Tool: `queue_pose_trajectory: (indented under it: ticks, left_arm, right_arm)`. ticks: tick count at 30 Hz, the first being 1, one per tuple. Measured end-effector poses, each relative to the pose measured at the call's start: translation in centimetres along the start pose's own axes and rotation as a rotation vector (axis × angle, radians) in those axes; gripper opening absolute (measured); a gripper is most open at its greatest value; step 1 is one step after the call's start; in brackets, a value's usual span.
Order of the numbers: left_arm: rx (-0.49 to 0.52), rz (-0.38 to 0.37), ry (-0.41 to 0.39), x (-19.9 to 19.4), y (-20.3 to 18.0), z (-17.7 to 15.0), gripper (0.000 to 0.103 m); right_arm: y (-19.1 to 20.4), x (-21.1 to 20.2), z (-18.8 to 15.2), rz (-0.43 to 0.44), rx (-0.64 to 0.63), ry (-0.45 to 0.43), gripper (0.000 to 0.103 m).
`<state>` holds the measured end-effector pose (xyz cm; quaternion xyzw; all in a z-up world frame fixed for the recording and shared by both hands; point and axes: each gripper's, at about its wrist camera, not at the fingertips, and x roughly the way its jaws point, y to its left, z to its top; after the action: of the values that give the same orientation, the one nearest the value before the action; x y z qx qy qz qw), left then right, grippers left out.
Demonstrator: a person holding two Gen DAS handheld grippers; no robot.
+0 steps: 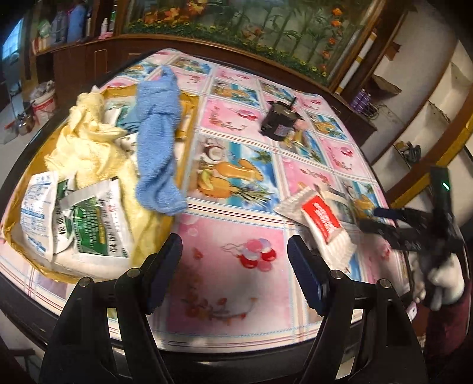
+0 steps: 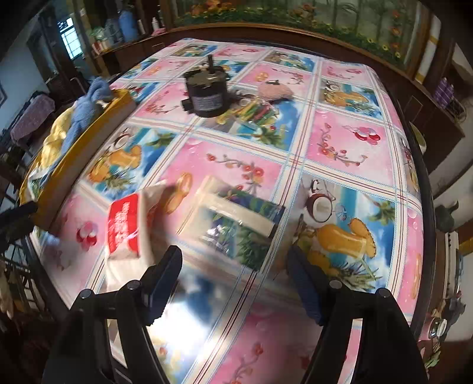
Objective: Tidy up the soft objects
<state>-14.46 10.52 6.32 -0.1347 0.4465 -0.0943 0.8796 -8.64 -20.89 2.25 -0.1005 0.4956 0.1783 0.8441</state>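
Both grippers, left gripper (image 1: 235, 267) and right gripper (image 2: 235, 279), show jaws wide apart, holding nothing. Blue towel (image 1: 158, 138) drapes over gold tray (image 1: 189, 100), left of frame; tissue pack (image 2: 124, 226) on counter (image 2: 348, 141) lower left.

Domestic room, lived-in home. Evidence: table under a cartoon-print plastic tablecloth (image 1: 236, 245); dark wood cabinet (image 1: 88, 59) upper left holding household bottles (image 1: 71, 23); large floral landscape painting (image 1: 251, 26) across the top.

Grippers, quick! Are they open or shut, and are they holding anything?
Left gripper: open, holding nothing.
Right gripper: open, holding nothing.
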Motion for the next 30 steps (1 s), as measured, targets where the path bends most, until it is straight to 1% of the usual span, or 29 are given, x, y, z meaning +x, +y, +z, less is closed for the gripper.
queue_pose_trajectory:
  ticks: [2, 3, 6, 11, 14, 16, 19, 22, 24, 26, 27, 30]
  left_arm:
    - [-0.038, -0.029, 0.019, 0.5, 0.7, 0.2, 0.075]
    - [-0.042, -0.029, 0.024, 0.7, 0.7, 0.1, 0.075]
    - [-0.016, -0.019, 0.022, 0.5, 0.2, -0.1, 0.075]
    - [-0.013, -0.020, -0.014, -0.6, 0.5, 0.1, 0.075]
    - [-0.008, -0.036, -0.015, -0.9, 0.7, 0.1, 0.075]
    - [0.001, -0.051, -0.015, -1.0, 0.5, 0.1, 0.075]
    - [0.013, -0.075, -0.014, -0.7, 0.2, 0.1, 0.075]
    - [0.016, -0.102, 0.030, 0.8, -0.6, 0.1, 0.075]
    - [0.005, -0.140, 0.072, 2.0, -1.2, 0.0, 0.074]
    - [0.001, -0.174, 0.102, 2.6, -2.0, 0.0, 0.074]
    - [0.007, -0.179, 0.107, 2.7, -2.4, 0.0, 0.074]
    - [0.034, -0.170, 0.099, 2.4, -3.4, 0.3, 0.074]
  right_arm:
    - [1.2, 0.0, -0.5, -0.012, -0.020, -0.001, 0.074]
    - [1.8, 0.3, -0.6, -0.019, -0.025, 0.001, 0.074]
    - [4.5, 1.8, -0.2, -0.026, -0.062, 0.008, 0.074]
    - [8.5, 3.9, 1.4, 0.074, -0.095, 0.024, 0.074]
    - [9.3, 4.3, 2.5, 0.138, -0.087, 0.025, 0.074]
    - [8.3, 3.3, 3.1, 0.160, -0.049, -0.001, 0.074]
    - [4.4, 0.8, 3.2, 0.189, 0.063, -0.079, 0.074]
    - [-0.1, -0.4, 3.1, 0.165, 0.170, -0.149, 0.076]
    - [-2.1, 0.0, 3.4, 0.126, 0.197, -0.157, 0.077]
    - [-3.5, 1.1, 4.0, 0.106, 0.204, -0.145, 0.077]
    - [-3.9, 1.9, 4.3, 0.102, 0.207, -0.139, 0.077]
    - [-4.8, 3.9, 5.0, 0.124, 0.195, -0.112, 0.077]
